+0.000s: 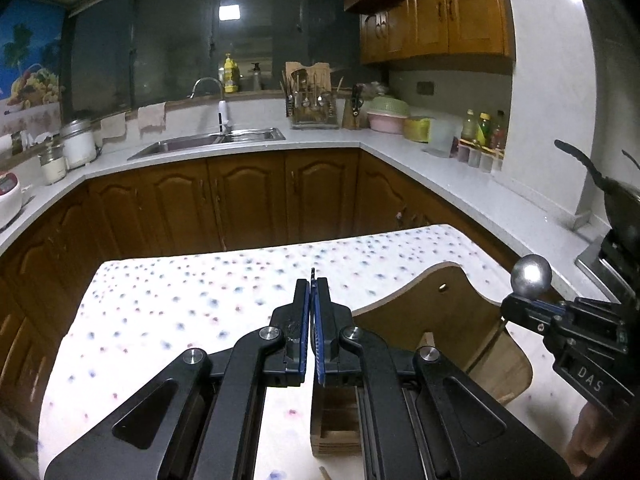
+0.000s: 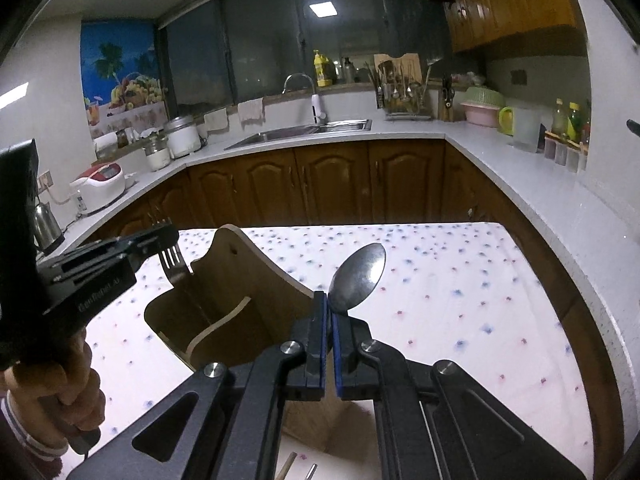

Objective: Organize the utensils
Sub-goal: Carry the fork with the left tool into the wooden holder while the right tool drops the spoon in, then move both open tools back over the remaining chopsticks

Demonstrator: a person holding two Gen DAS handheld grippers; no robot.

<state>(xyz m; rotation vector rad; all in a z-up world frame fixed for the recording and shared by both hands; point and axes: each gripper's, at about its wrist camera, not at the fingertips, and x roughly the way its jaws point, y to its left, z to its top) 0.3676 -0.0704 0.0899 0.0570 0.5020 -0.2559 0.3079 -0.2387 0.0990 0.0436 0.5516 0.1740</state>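
Note:
My left gripper [image 1: 312, 282] is shut on a fork, whose edge just shows between the fingertips; the fork's tines [image 2: 172, 258] show in the right wrist view, pointing up beside the wooden utensil holder [image 2: 240, 304]. My right gripper [image 2: 327, 298] is shut on a metal spoon [image 2: 362, 274], bowl up, held above the holder's right side. The spoon [image 1: 531, 274] and right gripper [image 1: 520, 308] also show at the right of the left wrist view. The holder [image 1: 436, 312] stands on the dotted tablecloth, with compartments below both grippers.
The table with white dotted cloth [image 2: 460, 292] spreads ahead. Behind it run brown cabinets [image 1: 248, 196], a white counter with a sink [image 1: 212, 142], a utensil rack [image 1: 310, 100], bowls and bottles. A chopstick tip [image 2: 289, 464] lies below the right gripper.

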